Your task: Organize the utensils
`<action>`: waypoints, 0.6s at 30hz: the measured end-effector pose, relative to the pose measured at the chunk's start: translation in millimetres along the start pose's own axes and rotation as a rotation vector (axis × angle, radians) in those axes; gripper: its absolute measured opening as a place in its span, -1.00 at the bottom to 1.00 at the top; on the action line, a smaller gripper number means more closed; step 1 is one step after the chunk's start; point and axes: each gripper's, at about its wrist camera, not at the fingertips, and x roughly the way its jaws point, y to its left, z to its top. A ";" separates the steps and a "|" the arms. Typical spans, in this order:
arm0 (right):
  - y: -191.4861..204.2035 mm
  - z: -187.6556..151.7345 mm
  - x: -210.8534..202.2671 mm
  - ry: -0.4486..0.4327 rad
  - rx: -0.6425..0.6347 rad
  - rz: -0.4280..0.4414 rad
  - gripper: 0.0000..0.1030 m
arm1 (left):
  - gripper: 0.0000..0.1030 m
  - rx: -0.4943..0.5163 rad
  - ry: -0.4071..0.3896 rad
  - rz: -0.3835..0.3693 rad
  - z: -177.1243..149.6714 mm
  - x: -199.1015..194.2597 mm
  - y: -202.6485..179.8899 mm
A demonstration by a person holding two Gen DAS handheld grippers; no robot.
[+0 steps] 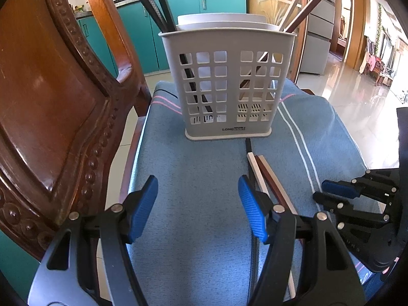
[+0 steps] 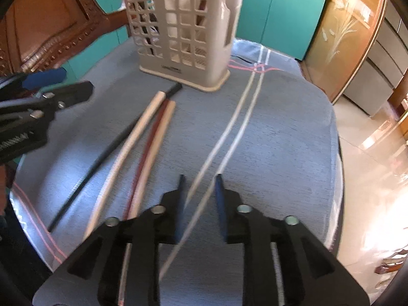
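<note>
Beside the holder, loose chopsticks lie.

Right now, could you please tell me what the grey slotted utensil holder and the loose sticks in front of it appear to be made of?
The grey slotted utensil holder looks like matte moulded plastic, given its uniform grid and moulded base lip. The pale chopstick and reddish-brown chopstick look wooden; the black chopstick could be plastic or lacquered.

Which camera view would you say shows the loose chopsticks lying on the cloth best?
The right wrist view: the loose chopsticks lie almost fully exposed on the cloth, though motion-blurred. The left wrist view is sharper, but the left claw hides most of their length.
</note>
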 end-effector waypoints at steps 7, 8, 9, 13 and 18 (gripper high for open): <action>20.6 -0.9 3.4 -0.002 -0.058 0.018 -0.30 | 0.28 -0.010 0.016 -0.008 -0.7 1.8 1.7; 22.2 -1.5 3.1 -0.007 -0.063 0.014 -0.30 | 0.28 -0.008 0.017 -0.007 -1.2 2.4 1.8; 23.8 -1.5 2.7 -0.009 -0.073 0.012 -0.33 | 0.28 -0.005 0.020 -0.005 -2.1 2.6 1.7; 23.8 -2.7 2.5 0.002 -0.074 0.037 -0.70 | 0.29 -0.008 0.027 -0.004 -2.4 3.9 3.3; 12.2 -1.4 2.5 0.016 -0.047 0.012 -0.79 | 0.29 -0.004 0.033 -0.001 -3.7 5.8 2.9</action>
